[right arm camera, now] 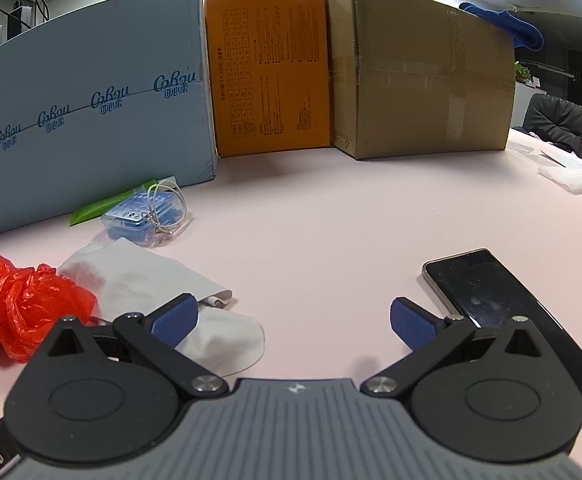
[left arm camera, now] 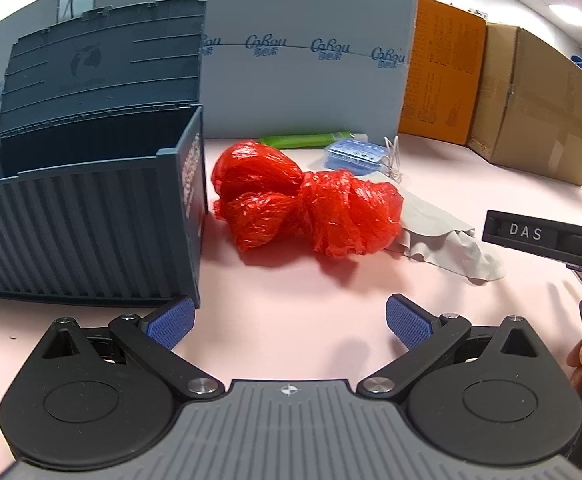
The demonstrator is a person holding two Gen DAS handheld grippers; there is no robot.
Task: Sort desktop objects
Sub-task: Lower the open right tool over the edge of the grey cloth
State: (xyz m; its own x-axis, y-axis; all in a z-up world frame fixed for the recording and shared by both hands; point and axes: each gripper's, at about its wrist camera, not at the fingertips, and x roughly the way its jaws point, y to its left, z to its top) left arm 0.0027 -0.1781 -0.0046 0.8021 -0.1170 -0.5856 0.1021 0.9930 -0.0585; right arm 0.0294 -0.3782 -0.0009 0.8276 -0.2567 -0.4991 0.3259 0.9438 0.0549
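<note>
My left gripper (left arm camera: 289,322) is open and empty over the pink table, just short of a crumpled red plastic bag (left arm camera: 307,200). A dark blue storage crate (left arm camera: 87,200) stands open at its left. A grey cloth (left arm camera: 447,240) lies right of the bag. Behind it are a blue clear case (left arm camera: 355,154), a wire loop (left arm camera: 393,156) and a green tube (left arm camera: 307,139). My right gripper (right arm camera: 293,322) is open and empty. The white-grey cloth (right arm camera: 143,280) lies by its left finger, a black phone (right arm camera: 503,304) by its right. The red bag (right arm camera: 23,300) and the blue case (right arm camera: 147,216) are at its left.
A pale blue carton (right arm camera: 87,108), an orange box (right arm camera: 267,72) and a brown cardboard box (right arm camera: 423,72) wall off the back of the table. White plastic (right arm camera: 575,178) lies at the far right. The right gripper's body (left arm camera: 547,240) shows at the left wrist view's right edge.
</note>
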